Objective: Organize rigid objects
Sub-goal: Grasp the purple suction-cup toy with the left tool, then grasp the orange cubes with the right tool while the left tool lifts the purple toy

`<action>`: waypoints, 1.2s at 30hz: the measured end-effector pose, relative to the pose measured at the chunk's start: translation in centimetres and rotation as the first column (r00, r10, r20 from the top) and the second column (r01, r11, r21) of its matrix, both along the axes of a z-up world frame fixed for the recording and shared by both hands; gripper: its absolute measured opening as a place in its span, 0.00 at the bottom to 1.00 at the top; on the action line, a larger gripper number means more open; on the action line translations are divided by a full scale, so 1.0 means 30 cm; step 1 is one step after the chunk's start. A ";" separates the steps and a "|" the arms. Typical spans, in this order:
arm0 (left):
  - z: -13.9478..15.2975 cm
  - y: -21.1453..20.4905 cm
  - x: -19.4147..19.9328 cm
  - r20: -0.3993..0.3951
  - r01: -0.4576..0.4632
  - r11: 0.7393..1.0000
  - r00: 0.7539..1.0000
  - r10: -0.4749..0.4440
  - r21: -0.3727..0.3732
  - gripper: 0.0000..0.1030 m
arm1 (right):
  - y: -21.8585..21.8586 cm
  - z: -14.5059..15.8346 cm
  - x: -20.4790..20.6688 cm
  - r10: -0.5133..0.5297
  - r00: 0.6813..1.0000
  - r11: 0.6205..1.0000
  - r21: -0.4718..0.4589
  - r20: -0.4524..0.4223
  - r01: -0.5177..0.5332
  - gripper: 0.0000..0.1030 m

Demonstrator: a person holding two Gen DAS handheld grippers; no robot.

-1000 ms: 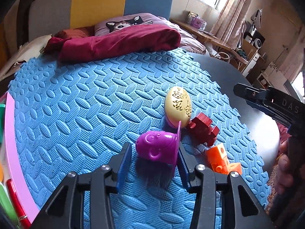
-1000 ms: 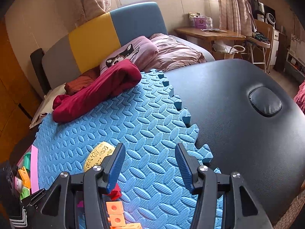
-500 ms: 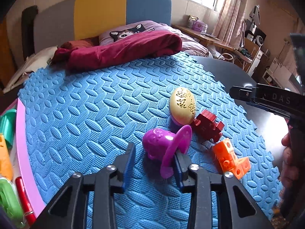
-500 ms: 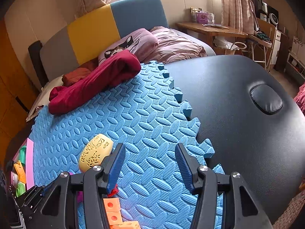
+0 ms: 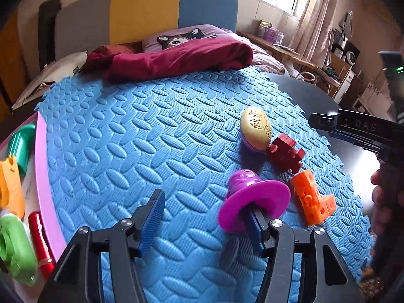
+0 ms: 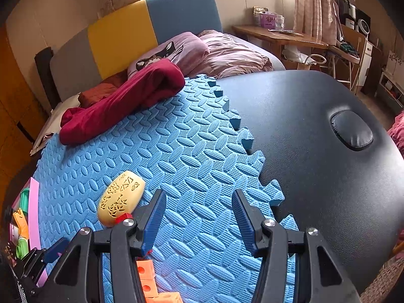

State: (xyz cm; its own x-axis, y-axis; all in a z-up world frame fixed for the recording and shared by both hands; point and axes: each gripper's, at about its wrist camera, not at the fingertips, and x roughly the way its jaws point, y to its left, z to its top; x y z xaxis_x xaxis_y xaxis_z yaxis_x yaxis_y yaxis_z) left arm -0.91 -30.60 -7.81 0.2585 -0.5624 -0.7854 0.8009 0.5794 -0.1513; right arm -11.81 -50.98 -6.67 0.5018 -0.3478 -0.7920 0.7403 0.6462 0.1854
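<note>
On the blue foam mat [image 5: 141, 136] lie a yellow patterned egg [image 5: 255, 131], a dark red block [image 5: 285, 151], an orange cube piece [image 5: 310, 199] and a purple flanged toy [image 5: 252, 199]. My left gripper [image 5: 204, 209] is opening. The purple toy sits against its right finger, flange toward the camera, and the left finger [image 5: 154, 214] stands well clear of it. My right gripper [image 6: 199, 197] is open over bare mat, with nothing between its fingers. The egg [image 6: 121, 198] lies just left of it and the orange piece [image 6: 145, 275] beneath it.
A pink-edged tray [image 5: 43, 176] at the mat's left edge holds green, orange and red items. A dark red cloth [image 5: 176, 58] lies along the mat's far side. The black padded table [image 6: 328, 151] spreads to the right. A hand [image 5: 383, 189] holds the right gripper.
The left jaws closed at the purple toy, then spread apart. The toy has tipped so its flange faces the camera. The left gripper shifted left, showing more of the tray. The right gripper stayed put.
</note>
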 end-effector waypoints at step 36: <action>0.086 0.081 -0.087 0.067 0.045 0.999 0.997 -0.043 -0.023 0.56 | 0.067 -0.066 0.029 0.170 0.985 0.964 0.203 0.021 -0.170 0.53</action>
State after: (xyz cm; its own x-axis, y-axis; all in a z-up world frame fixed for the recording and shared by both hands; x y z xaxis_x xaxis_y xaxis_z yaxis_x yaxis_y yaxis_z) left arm -3.51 -28.19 -5.24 0.2843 -0.5930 -0.7533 0.8343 0.5402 -0.1104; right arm -10.95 -48.96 -8.64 0.5421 -0.0887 -0.8356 0.6221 0.7108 0.3282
